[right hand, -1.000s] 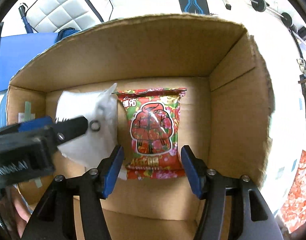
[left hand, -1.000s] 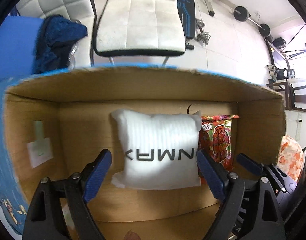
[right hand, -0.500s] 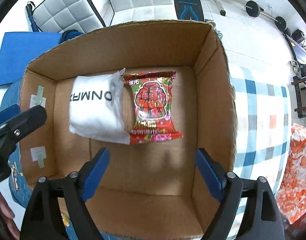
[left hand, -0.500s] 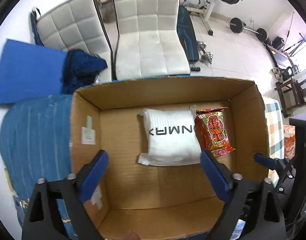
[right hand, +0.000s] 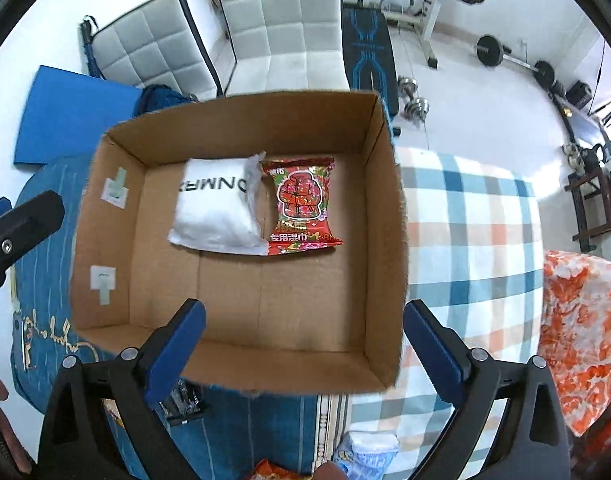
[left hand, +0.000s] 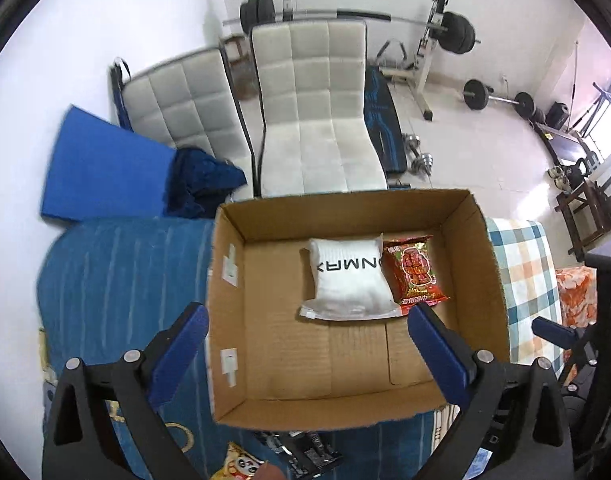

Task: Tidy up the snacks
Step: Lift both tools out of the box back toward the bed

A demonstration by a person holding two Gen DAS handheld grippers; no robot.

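Snacks left to grab sit just below the cardboard box (right hand: 385, 216) near edge, nearest your right gripper (right hand: 303, 350), both grippers spread wide and empty, left gripper (left hand: 307, 352) too

In the box (right hand: 381, 216) two packets lie side by side against the far wall, the pouch (right hand: 217, 208) left, touching and perhaps slightly overlapping the wrapper (right hand: 301, 208). Two chairs (left hand: 313, 120) stand behind the box.
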